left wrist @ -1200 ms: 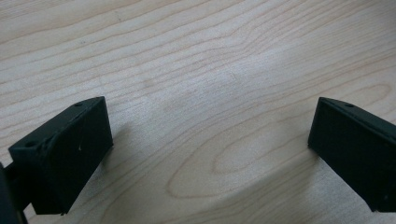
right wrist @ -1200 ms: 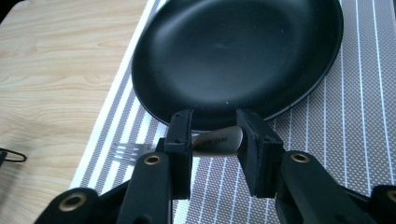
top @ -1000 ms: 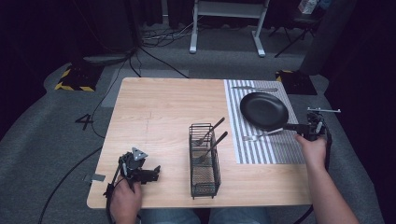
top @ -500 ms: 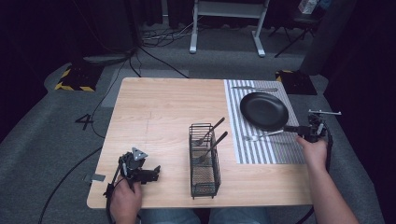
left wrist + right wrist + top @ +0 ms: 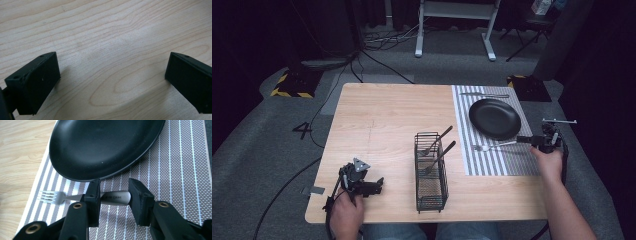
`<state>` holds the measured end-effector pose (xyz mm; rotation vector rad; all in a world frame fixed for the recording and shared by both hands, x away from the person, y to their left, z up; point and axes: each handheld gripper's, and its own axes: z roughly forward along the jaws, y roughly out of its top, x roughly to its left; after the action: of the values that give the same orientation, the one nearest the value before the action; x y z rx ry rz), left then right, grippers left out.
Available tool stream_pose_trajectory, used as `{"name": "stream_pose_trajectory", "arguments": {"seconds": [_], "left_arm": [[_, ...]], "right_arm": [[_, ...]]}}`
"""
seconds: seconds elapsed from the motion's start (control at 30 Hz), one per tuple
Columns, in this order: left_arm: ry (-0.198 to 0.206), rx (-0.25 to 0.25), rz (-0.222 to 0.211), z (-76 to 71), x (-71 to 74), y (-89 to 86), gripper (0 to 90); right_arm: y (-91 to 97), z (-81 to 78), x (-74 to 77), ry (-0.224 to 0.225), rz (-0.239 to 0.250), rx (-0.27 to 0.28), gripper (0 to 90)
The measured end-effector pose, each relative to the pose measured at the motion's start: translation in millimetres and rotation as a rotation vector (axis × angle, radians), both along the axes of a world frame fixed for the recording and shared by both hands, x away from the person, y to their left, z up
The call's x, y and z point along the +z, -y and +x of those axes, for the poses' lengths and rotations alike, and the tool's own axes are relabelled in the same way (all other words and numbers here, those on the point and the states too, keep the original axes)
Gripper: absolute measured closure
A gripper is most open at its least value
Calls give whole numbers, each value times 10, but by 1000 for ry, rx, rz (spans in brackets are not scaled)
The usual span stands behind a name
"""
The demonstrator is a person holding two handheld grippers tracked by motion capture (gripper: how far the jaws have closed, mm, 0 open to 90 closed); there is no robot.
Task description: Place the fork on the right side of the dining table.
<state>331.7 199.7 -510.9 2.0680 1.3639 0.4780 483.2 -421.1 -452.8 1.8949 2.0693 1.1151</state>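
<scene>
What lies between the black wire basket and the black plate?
In the high view, between the black wire cutlery basket and the round black plate lie bare wood and the striped placemat's left edge, where a silver metal fork rests.

A black plate point(image 5: 494, 118) sits on a grey-and-white striped placemat point(image 5: 492, 162); the tabletop point(image 5: 382, 120) is pale wood grain, the wire caddy point(image 5: 430, 186) black.

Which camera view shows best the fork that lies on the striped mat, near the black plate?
The right gripper view: the fork is close there, tines and stamped handle clear, the handle end between the open jaws of the right gripper. The high view shows the fork small, beside the plate. The left gripper view looks at bare table.
</scene>
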Motion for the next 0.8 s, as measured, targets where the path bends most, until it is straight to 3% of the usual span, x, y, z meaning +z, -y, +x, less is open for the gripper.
{"name": "stream_pose_trajectory", "arguments": {"seconds": [0.53,0.8], "left_arm": [[0,0,0,0,0,0,0],[0,0,0,0,0,0,0]], "right_arm": [[91,6,-116,-52,-9,-28,609],[127,16,-144,-51,-5,-46,589]]}}
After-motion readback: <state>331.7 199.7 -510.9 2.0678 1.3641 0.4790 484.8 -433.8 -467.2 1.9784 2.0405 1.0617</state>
